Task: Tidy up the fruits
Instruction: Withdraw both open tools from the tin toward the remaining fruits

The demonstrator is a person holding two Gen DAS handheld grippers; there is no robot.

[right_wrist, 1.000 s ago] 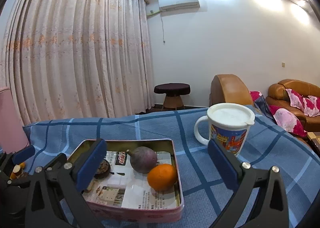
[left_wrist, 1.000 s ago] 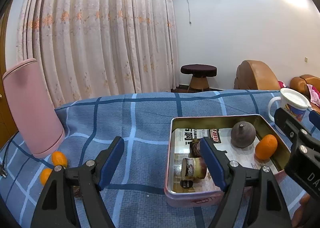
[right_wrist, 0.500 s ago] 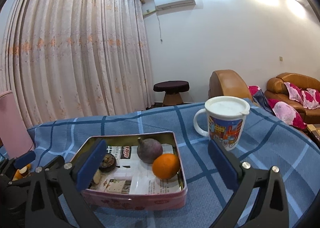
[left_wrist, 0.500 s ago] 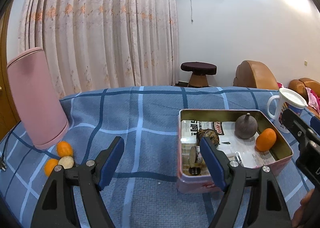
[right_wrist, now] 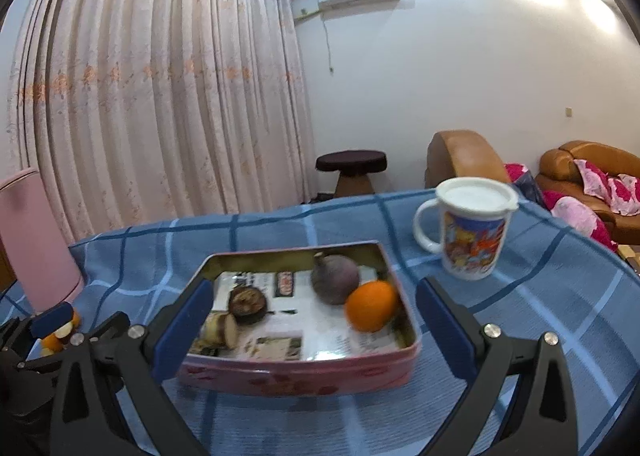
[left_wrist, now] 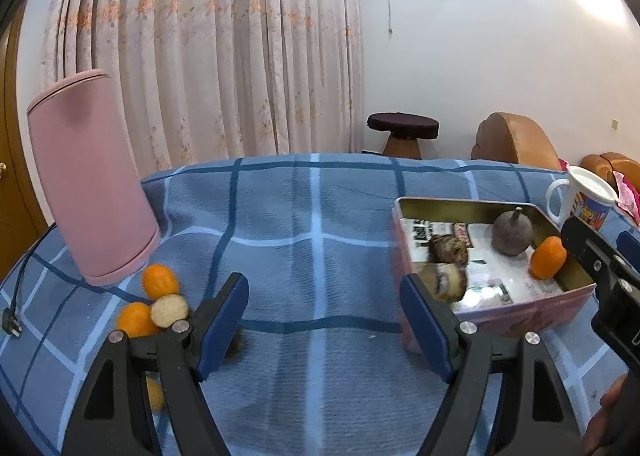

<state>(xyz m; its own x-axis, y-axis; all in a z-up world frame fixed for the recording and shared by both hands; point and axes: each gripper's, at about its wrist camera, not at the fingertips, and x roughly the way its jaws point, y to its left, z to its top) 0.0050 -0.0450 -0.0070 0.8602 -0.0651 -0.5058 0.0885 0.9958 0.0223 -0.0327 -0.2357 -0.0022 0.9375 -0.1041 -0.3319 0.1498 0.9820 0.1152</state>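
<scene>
Both pairs of fingers stand spread wide and hold nothing: the left gripper (left_wrist: 323, 320) hovers over the blue checked counter (left_wrist: 316, 216), and the right gripper (right_wrist: 312, 320) hangs before the pink tin (right_wrist: 304, 372). Inside the tin lie an orange (right_wrist: 370, 306), a purple fruit (right_wrist: 334, 278) and two brown halves (right_wrist: 236, 312). Three more fruits (left_wrist: 154, 302) sit beside the pink canister (left_wrist: 90, 180).

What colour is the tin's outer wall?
Pink, with a faint reddish floral print, on the tin. Clearest in the right wrist view.
</scene>
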